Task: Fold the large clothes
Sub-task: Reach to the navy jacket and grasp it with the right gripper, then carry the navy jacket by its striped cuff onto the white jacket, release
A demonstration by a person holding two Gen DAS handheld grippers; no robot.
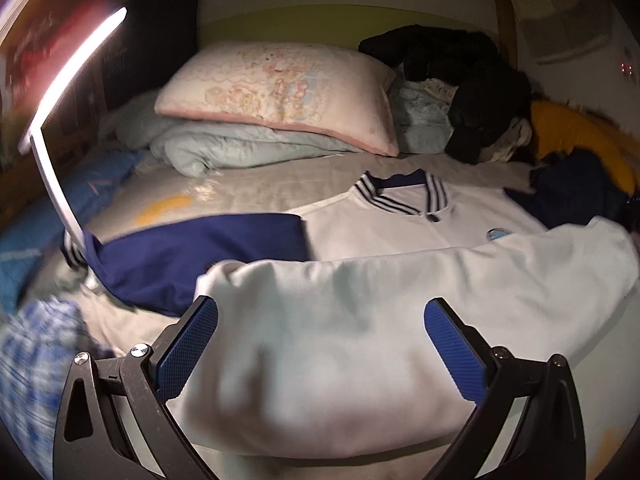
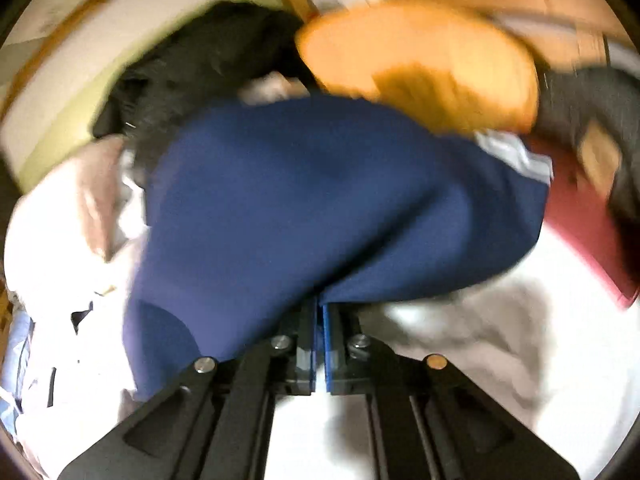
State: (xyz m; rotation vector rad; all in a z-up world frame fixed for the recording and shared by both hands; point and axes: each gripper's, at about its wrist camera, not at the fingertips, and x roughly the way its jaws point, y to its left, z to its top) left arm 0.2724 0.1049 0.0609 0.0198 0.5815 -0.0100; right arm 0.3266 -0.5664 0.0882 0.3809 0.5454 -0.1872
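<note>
The white jacket (image 1: 400, 236) lies spread on the bed (image 1: 240, 188), collar toward the pillow (image 1: 276, 92), with its lower body folded up into a thick band nearest the camera. The left gripper (image 1: 320, 344) hovers over that band, jaws spread wide, pads clear of the cloth. One navy sleeve (image 1: 192, 256) extends to the left; its cuff is partly hidden behind a white lamp arm (image 1: 56, 176).

In the right wrist view, heavy blur obscures detail. The right gripper (image 2: 319, 312) has its jaws pressed together, pinching the other navy sleeve (image 2: 320, 208), which drapes over and conceals the fingertips. An orange cushion (image 2: 420, 64) and a black garment (image 2: 200, 60) lie beyond, outlines smeared.
</note>
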